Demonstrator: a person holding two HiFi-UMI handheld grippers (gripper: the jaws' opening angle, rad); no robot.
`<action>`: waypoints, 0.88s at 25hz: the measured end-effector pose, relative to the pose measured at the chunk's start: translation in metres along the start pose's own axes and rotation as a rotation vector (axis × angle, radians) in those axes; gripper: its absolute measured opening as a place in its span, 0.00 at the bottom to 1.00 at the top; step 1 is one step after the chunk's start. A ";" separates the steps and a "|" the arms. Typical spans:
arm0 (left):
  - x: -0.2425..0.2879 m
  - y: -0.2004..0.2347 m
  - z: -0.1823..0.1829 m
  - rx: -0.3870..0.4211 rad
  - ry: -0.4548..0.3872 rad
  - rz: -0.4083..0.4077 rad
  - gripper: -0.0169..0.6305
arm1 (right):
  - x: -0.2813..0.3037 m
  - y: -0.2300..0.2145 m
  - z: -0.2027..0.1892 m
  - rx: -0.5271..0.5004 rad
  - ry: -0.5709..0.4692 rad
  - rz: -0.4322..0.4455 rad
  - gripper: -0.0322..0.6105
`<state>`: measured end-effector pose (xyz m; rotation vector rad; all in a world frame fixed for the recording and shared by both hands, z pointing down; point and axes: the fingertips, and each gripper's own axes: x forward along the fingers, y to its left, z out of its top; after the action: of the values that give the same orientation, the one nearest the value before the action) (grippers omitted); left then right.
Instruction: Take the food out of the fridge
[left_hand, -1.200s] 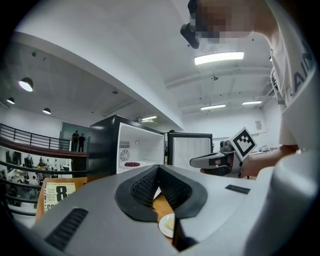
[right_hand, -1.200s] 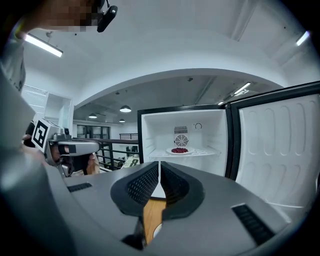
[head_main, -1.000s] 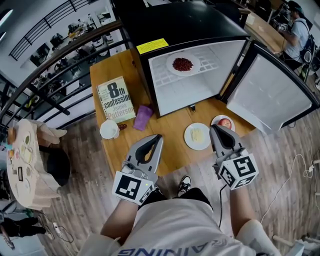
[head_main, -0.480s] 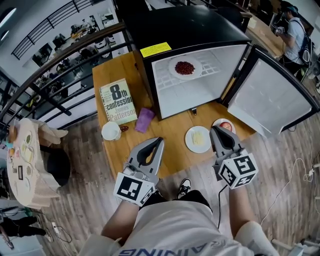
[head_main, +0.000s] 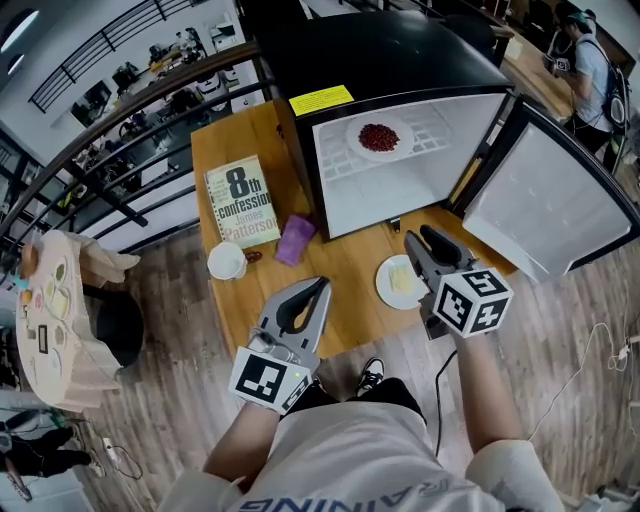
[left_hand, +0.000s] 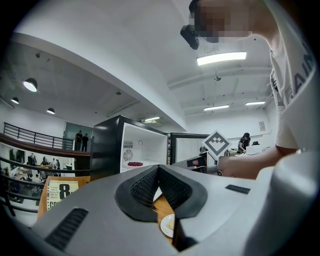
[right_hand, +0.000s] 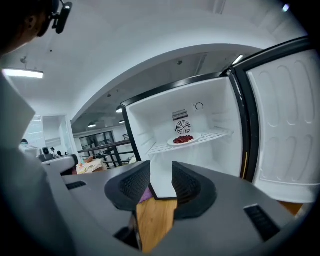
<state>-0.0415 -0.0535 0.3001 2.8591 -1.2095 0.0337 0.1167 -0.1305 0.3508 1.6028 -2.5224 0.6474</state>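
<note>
The black mini fridge (head_main: 400, 60) stands open on the wooden table (head_main: 345, 265). On its wire shelf sits a white plate of red food (head_main: 378, 137), which also shows in the right gripper view (right_hand: 183, 140) and the left gripper view (left_hand: 135, 164). My right gripper (head_main: 418, 236) hovers over the table in front of the fridge and points at it. Its jaws (right_hand: 161, 172) are opening, with nothing between them. My left gripper (head_main: 322, 284) stays near the table's front edge, its pads (left_hand: 158, 168) shut together and empty.
A white plate with pale yellow food (head_main: 398, 282) lies on the table just left of my right gripper. The fridge door (head_main: 545, 205) swings out to the right. A book (head_main: 241, 205), a purple object (head_main: 296, 240) and a white cup (head_main: 227, 260) lie on the left.
My right gripper has moved left and toward the fridge, and its jaws have parted. It now covers the small plate with a red item. The left gripper has stayed put.
</note>
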 end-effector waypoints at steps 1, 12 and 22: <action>0.000 0.001 -0.001 -0.001 0.001 0.004 0.04 | 0.006 -0.003 0.000 0.025 0.005 0.005 0.25; -0.007 0.018 -0.005 -0.022 0.013 0.064 0.04 | 0.079 -0.050 0.035 0.645 -0.086 0.066 0.33; -0.011 0.027 -0.016 -0.028 0.044 0.097 0.04 | 0.132 -0.096 0.043 1.024 -0.145 0.059 0.33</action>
<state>-0.0684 -0.0638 0.3168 2.7581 -1.3279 0.0814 0.1490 -0.2936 0.3793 1.8087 -2.4415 2.1382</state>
